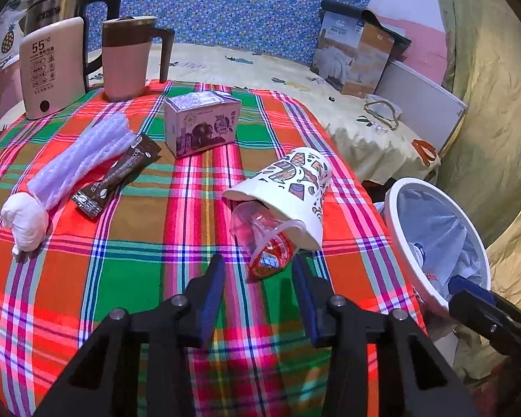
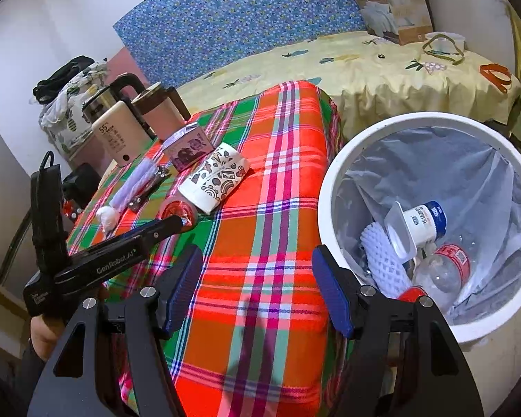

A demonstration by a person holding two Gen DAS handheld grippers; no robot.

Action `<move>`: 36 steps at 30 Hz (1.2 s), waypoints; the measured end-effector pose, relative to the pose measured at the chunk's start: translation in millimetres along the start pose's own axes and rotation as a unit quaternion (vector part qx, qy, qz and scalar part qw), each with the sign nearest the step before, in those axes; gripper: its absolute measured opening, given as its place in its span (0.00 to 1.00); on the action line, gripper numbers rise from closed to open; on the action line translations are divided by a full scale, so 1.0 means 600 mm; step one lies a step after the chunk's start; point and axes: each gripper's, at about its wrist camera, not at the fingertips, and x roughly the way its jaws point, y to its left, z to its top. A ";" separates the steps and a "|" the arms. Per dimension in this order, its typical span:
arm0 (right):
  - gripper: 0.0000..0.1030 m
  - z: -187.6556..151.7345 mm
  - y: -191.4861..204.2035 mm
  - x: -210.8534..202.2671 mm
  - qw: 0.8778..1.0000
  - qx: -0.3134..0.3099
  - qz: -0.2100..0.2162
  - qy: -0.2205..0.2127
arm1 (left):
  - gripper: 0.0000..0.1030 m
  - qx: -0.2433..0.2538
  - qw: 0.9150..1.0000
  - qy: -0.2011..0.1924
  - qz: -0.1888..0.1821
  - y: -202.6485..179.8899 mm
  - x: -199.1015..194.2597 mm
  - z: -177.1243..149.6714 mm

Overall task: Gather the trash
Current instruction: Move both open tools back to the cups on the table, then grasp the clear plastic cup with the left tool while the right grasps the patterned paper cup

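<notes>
A patterned paper cup lies on its side on the plaid tablecloth. A clear plastic cup with a red wrapper pokes out of its mouth. My left gripper is open, and the wrapper's near end lies between its fingertips without being pinched. Farther left lie a milk carton, a brown sachet, a white foam net and a crumpled tissue. My right gripper is open and empty over the table's near edge, beside the white trash bin.
The lined bin holds a yogurt cup, a plastic bottle and a foam net. A kettle, a white warmer and a pink mug stand at the table's back left. A bed with a box lies behind.
</notes>
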 end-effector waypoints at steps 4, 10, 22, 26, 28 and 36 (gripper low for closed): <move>0.65 0.005 0.000 0.006 1.000 -0.002 0.001 0.004 | 0.22 -0.001 1.000 -0.002 -0.005 0.001 0.002 0.002; 0.65 0.009 0.011 0.013 1.000 -0.009 0.001 0.007 | 0.11 -0.008 1.000 -0.009 -0.010 0.011 -0.003 0.004; 0.65 0.031 0.049 0.042 0.999 -0.040 -0.004 0.013 | 0.10 -0.032 0.999 -0.043 -0.008 0.060 -0.038 0.003; 0.65 0.045 0.064 0.076 0.999 -0.039 0.006 0.025 | 0.10 -0.041 0.998 -0.055 -0.006 0.079 -0.055 0.001; 0.65 0.051 0.066 0.092 0.999 -0.027 0.009 0.034 | 0.10 -0.043 0.997 -0.061 -0.008 0.087 -0.061 0.001; 0.65 0.093 0.063 0.134 0.999 0.042 -0.002 0.024 | 0.10 -0.053 0.996 -0.071 -0.016 0.116 -0.073 -0.003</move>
